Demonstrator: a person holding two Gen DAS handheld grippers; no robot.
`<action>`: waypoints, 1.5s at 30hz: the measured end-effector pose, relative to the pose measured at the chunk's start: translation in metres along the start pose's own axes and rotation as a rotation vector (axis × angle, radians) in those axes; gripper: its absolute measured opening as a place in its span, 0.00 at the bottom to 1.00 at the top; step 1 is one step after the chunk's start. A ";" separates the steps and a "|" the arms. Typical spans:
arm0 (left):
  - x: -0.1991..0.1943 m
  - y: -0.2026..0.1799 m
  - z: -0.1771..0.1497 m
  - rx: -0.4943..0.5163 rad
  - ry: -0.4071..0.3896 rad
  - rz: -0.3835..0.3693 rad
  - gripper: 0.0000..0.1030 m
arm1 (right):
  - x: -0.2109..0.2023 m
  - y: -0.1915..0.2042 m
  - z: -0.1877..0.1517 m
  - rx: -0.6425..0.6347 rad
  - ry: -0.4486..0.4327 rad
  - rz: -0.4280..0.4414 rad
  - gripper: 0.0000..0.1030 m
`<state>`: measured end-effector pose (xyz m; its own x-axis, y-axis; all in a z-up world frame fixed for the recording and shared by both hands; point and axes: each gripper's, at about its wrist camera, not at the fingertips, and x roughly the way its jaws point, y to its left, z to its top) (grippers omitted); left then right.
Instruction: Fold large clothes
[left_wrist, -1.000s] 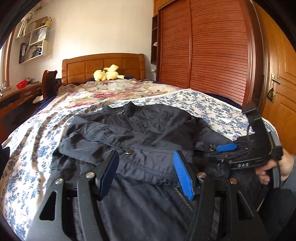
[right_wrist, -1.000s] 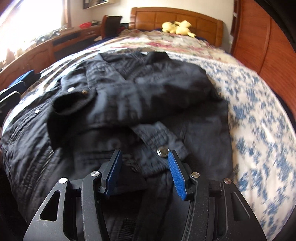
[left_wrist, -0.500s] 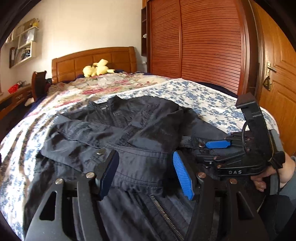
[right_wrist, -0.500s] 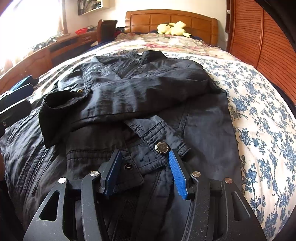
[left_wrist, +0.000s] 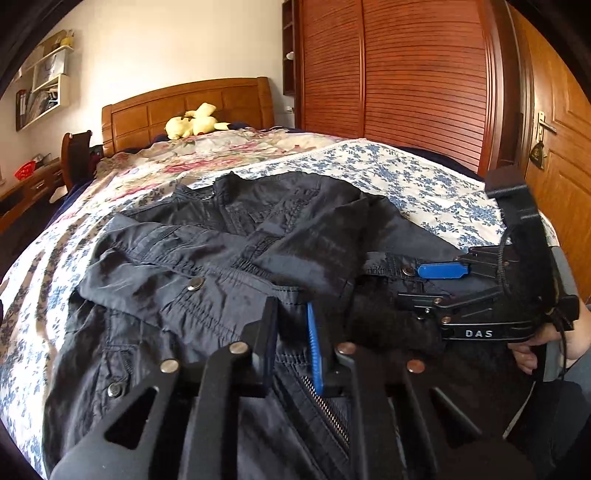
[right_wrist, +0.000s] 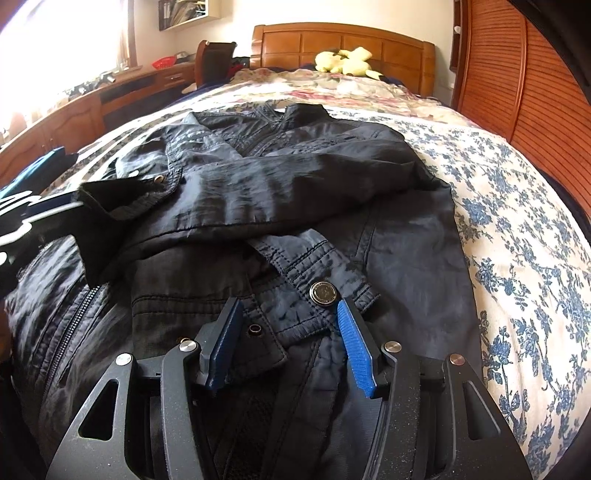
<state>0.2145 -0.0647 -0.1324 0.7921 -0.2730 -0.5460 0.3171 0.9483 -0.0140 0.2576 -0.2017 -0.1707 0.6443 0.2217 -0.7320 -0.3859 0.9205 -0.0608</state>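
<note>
A dark navy jacket (left_wrist: 236, 251) lies on the bed with both sleeves folded across its front; it also shows in the right wrist view (right_wrist: 295, 192). My left gripper (left_wrist: 291, 314) is nearly shut, its jaws pinching the jacket's hem fabric near the zipper (left_wrist: 328, 413). My right gripper (right_wrist: 288, 314) is open over the near hem, its jaws either side of a sleeve cuff with a metal snap (right_wrist: 323, 293). The right gripper also shows in the left wrist view (left_wrist: 428, 284), at the jacket's right side, open.
The bed has a blue floral sheet (right_wrist: 524, 236) and a wooden headboard (right_wrist: 340, 40) with a yellow plush toy (right_wrist: 345, 59). A wooden wardrobe (left_wrist: 399, 81) and door (left_wrist: 554, 155) stand to the right. A desk (right_wrist: 92, 99) runs along the left.
My left gripper has closed from wide open to pinch the jacket hem. The right gripper has stayed open over the cuff with little movement.
</note>
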 end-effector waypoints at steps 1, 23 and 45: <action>-0.003 0.002 -0.001 -0.006 -0.001 0.003 0.11 | 0.000 0.000 0.001 -0.003 0.001 -0.003 0.53; -0.061 0.042 -0.031 -0.152 -0.001 -0.026 0.11 | 0.002 0.004 0.003 -0.010 0.004 -0.013 0.54; -0.088 0.107 -0.055 -0.226 0.013 0.079 0.47 | 0.003 0.004 0.003 -0.014 0.006 -0.017 0.55</action>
<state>0.1497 0.0697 -0.1318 0.8024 -0.1954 -0.5639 0.1281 0.9793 -0.1570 0.2600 -0.1963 -0.1709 0.6469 0.2038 -0.7348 -0.3841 0.9195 -0.0832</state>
